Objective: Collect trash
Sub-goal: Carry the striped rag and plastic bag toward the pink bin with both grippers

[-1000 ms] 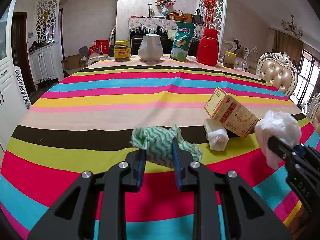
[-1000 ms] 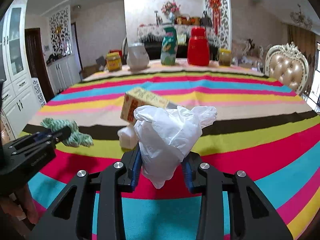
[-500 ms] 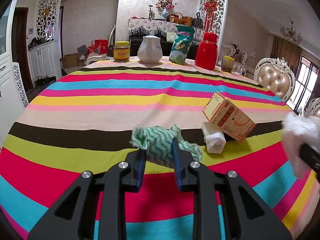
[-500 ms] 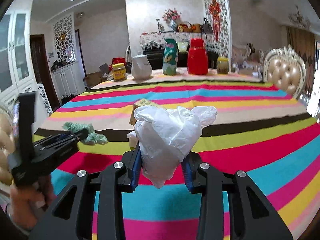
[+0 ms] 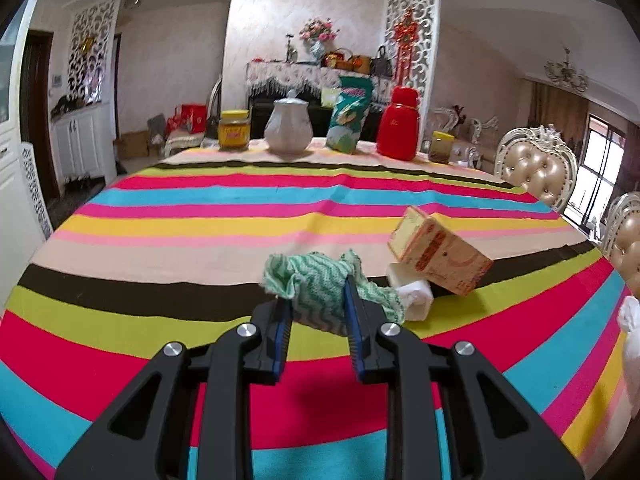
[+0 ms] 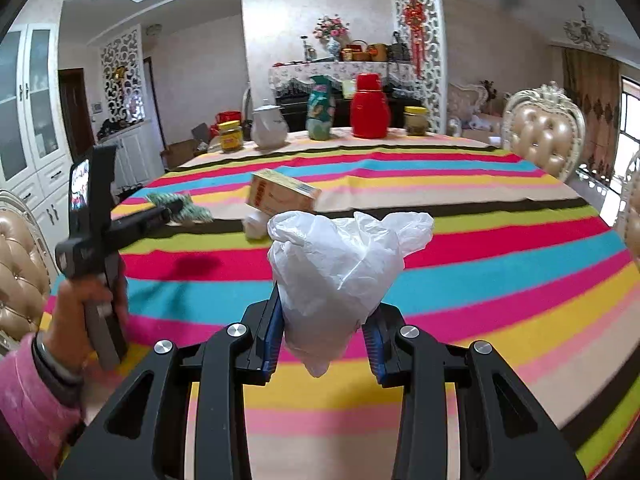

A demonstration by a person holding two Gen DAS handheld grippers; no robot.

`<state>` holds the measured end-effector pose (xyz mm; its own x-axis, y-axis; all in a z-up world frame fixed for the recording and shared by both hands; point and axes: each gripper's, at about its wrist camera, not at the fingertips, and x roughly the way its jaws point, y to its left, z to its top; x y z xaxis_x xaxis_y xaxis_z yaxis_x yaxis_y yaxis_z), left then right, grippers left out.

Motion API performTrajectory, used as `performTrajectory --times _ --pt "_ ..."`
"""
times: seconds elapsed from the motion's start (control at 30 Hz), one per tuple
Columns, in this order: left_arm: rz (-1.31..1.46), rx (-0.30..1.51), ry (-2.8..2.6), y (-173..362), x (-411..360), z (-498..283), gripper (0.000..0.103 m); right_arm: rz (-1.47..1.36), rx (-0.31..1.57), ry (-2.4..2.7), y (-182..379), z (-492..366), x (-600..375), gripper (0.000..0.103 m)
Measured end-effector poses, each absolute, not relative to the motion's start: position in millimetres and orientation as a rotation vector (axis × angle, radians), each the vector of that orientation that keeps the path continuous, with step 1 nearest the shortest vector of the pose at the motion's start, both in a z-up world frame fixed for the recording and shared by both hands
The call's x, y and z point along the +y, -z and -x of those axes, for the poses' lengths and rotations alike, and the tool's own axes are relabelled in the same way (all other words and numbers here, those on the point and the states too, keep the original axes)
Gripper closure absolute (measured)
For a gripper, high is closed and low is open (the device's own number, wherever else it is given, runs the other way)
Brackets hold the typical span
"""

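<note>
The left gripper (image 5: 316, 304) sits at the lower centre of its own view, angled downward, its fingers (image 5: 282, 330) clamped on a green-and-white cloth (image 5: 320, 286). In the right wrist view it appears at the left of the frame, held by the left hand (image 6: 86, 304) wrapped round its handle, a pink sleeve (image 6: 30, 392) at the lower left corner. The right gripper (image 6: 324, 332) fills the bottom centre, tilted downward, its fingers (image 6: 270, 336) pinching a crumpled white plastic bag (image 6: 340, 276).

Legible text: none. Red print on the orange carton (image 5: 440, 256), centre right, and the yellow jar's label (image 5: 233, 133), upper left: both too blurred to read.
</note>
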<state>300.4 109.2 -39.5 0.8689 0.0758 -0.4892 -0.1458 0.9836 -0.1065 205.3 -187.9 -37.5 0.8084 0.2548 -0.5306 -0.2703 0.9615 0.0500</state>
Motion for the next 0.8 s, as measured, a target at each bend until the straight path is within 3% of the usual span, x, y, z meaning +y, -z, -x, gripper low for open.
performTrajectory --times 0.33,0.8 --pt "0.016 0.455 0.064 12 26 -262 0.078 -0.063 0.565 -0.182 45 -160 -278 0.068" --pt "-0.115 0.596 0.475 32 -135 -212 0.078 -0.102 0.555 -0.041 48 -129 -358 0.068"
